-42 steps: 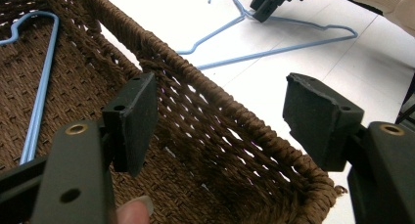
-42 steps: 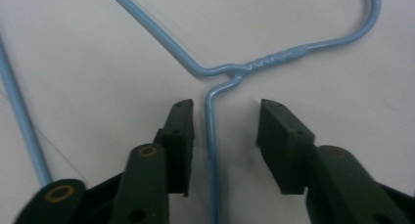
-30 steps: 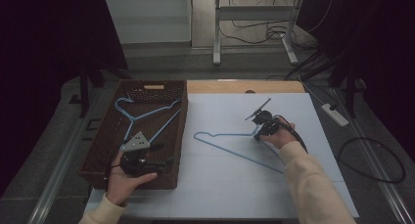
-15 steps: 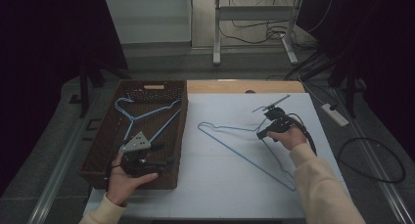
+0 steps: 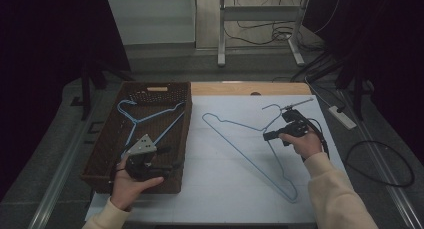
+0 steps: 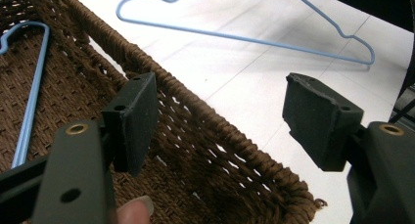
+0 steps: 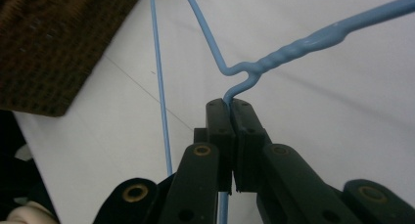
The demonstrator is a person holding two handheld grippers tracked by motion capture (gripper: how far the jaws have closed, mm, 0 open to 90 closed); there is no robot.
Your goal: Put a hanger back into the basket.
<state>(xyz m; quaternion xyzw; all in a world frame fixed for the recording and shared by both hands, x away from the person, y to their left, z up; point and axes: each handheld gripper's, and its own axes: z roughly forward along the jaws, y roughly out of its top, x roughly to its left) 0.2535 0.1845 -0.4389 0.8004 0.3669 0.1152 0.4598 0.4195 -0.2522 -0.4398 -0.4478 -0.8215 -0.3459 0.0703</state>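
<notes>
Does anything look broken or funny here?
Only a little: the basket has a frayed strand sticking out at its rim corner. The right tongs pinch a blue hanger over the table; nothing is spilled.

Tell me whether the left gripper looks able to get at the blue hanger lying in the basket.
Probably yes: the left gripper hovers open over the wicker basket, and the blue hanger lies uncovered on its floor just ahead.

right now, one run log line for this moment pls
right gripper: shut on blue wire hanger, near its twisted neck | left gripper: open, at wicker basket rim | second blue hanger: in basket
</notes>
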